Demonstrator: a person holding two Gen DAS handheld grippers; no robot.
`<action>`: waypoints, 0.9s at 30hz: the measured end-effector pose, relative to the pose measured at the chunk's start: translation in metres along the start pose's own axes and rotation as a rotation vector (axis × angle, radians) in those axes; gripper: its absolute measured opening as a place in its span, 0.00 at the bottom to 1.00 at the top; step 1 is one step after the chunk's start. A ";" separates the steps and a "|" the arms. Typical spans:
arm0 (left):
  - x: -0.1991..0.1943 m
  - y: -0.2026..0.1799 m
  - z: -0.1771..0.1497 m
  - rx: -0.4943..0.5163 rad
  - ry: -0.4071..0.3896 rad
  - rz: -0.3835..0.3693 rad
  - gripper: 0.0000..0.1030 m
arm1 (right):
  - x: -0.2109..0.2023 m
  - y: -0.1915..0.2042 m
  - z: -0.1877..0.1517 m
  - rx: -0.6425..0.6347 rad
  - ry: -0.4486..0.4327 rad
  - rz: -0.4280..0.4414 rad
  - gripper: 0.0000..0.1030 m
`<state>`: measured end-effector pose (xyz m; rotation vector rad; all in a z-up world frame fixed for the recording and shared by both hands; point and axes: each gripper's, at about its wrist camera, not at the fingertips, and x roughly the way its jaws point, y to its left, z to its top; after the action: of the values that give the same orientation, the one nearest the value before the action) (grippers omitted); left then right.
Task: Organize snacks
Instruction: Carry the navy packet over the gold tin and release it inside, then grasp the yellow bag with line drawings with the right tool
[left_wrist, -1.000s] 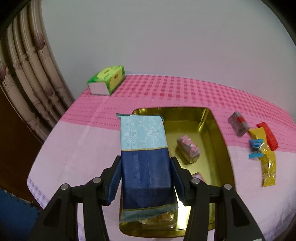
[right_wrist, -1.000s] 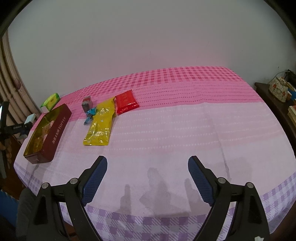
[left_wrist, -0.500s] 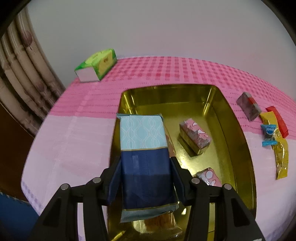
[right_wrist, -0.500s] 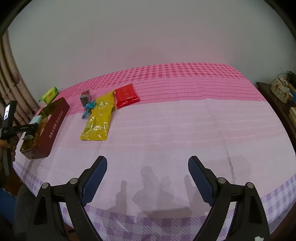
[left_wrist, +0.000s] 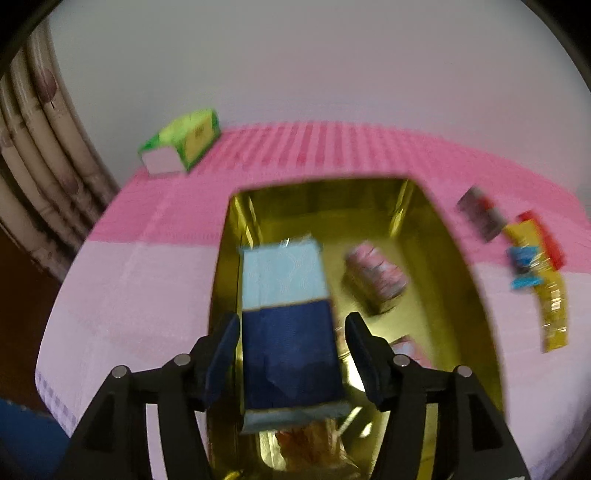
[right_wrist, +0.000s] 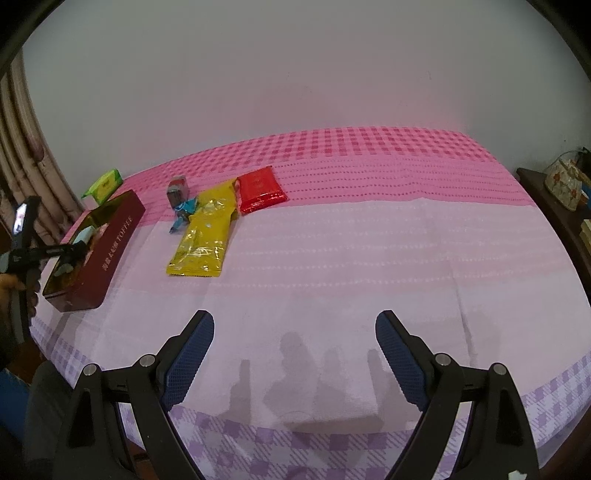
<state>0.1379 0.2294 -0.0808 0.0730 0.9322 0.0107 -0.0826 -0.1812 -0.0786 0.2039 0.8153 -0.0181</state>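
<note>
Left wrist view: your left gripper (left_wrist: 291, 345) jaws have just been opening, freeing the light, crushable blue packet (left_wrist: 286, 317) over the tin (left_wrist: 458, 258); regrip its flat sides. Right gripper (right_wrist: 295, 356) gapes empty.

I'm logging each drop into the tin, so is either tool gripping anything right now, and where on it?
Nothing is held. The left tool has just been opening; the blue packet sits between its parted pads over the tin. The right tool is open, empty.

The red tin (right_wrist: 110, 251) side reads "TOFFEE".
</note>
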 end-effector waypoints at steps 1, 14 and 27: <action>-0.010 0.001 0.000 -0.003 -0.021 -0.016 0.64 | 0.000 0.001 -0.001 -0.005 0.000 -0.004 0.85; -0.149 -0.027 -0.116 0.058 -0.268 -0.104 0.70 | 0.037 0.064 0.000 -0.150 0.042 0.010 0.85; -0.147 -0.031 -0.134 -0.016 -0.231 -0.230 0.70 | 0.145 0.135 0.078 -0.172 0.137 -0.057 0.82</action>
<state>-0.0585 0.2005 -0.0443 -0.0480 0.7050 -0.1994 0.0858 -0.0547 -0.1082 0.0195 0.9539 0.0120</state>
